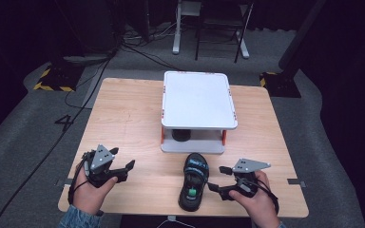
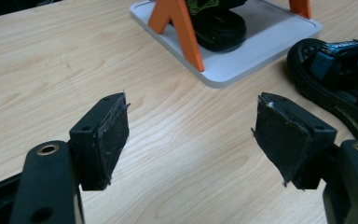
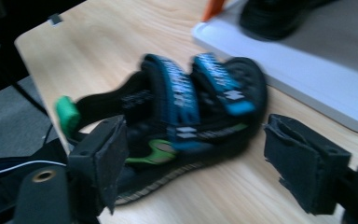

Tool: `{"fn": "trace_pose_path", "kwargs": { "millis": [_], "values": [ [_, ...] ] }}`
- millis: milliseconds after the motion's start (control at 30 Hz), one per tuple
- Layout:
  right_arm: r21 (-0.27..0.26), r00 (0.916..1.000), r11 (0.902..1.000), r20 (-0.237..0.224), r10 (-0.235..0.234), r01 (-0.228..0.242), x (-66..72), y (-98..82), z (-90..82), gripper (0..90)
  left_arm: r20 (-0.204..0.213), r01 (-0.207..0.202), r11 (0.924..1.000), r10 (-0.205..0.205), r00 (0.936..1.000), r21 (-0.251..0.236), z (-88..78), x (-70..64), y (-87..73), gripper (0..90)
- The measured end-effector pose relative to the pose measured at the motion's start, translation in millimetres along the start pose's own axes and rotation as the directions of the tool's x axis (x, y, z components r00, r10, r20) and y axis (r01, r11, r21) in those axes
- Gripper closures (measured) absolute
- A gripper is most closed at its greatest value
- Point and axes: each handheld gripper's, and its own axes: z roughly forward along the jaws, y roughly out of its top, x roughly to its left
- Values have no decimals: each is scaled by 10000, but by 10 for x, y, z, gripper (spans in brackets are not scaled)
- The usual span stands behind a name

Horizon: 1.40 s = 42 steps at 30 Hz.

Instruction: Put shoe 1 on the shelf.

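- Looking down on the table, one sandal [image 1: 194,183] lies flat on the wood near the front edge, just beside the right gripper [image 1: 222,178], toe toward the white two-tier rack [image 1: 198,100].
- A second sandal [image 2: 216,25] already sits on the rack's lower shelf, ahead of the left gripper [image 2: 191,135] and beyond its jaws, so I'd judge half the job done: one shoe stowed, one left to go.
- Jaws of the left gripper stand well apart with bare tabletop between the pads [image 2: 113,135]; nothing held there.
- In the right gripper view, the right gripper's jaws are also apart, the blue-strapped sandal lying just beyond and between them, not pinched, as far as I can tell.
- What's left, by my reckoning: grip this sandal and set it on the rack beside its mate.
- Hard to read: the right gripper view is smeared by motion, so I can't tell whether the near pad brushes the sole.
- The shelved sandal is cut off at the top edge in both gripper views, and from above the rack's top tray hides nearly all of it.
- The loose sandal's heel end is cut off at the right edge of the left gripper view.
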Motion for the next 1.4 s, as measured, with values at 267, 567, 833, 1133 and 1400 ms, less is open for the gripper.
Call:
{"fn": "trace_pose_path", "kwargs": {
  "millis": [267, 567, 833, 1133, 1400],
  "values": [
    [250, 9958, 9979, -701, -586, 605, 244, 76, 139, 216, -157, 275, 9996, -273, 9995, 103, -52, 59, -88, 273],
    [838, 9869, 9873, -1006, -1260, 1346, 543, 62, 324, 308, -186, 319, 9991, -313, 9993, 282, -10, 64, -124, 275],
    [1113, 9675, 9660, -1261, -2192, 2334, 523, 67, 304, 803, -159, 325, 9988, -319, 9994, 364, 22, 57, -135, 276],
    [1342, 9542, 9476, -1171, -2754, 2900, 368, 129, 39, 824, -109, 285, 9991, -282, 9995, 303, 59, 56, -110, 276],
    [2344, 9618, 9341, -1161, -2481, 2692, 246, 130, -177, 762, -83, 285, 9991, -282, 9996, 311, 62, 54, -99, 276]
  ]
}}
